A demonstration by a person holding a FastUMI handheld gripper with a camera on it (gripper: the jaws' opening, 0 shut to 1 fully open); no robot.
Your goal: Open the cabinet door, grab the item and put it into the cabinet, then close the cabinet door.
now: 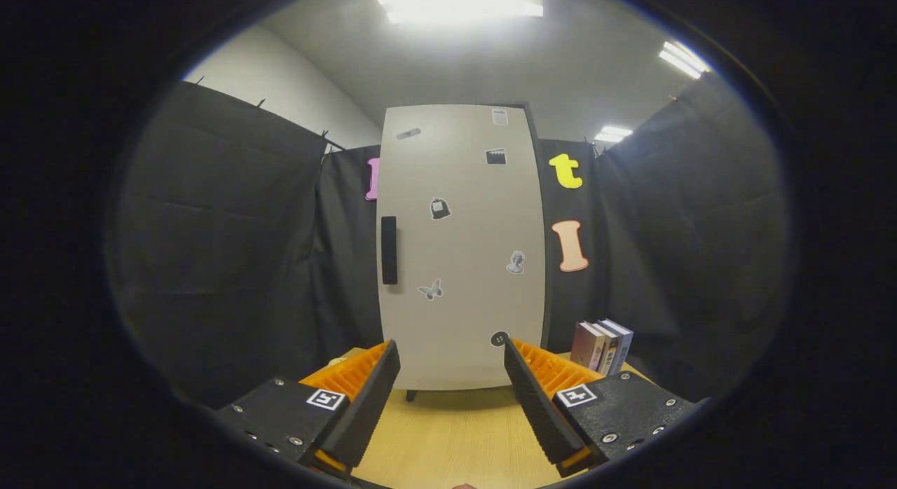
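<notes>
- The cabinet [462,247] stands upright on the table [448,433], straight beyond the fingers, its door [476,307] closed.
- A dark vertical handle [389,250] sits on the door's left edge, about mid-height.
- A few books [601,345] stand just right of the cabinet; likely the item to put inside.
- Step in hand, as I judge it: opening the door, not yet begun. Next move calls for reaching forward and left to hook or pinch the handle.
- The hand-held gripper [452,366] is held level, facing the door, well short of it, fingers spread wide with nothing between them.
</notes>
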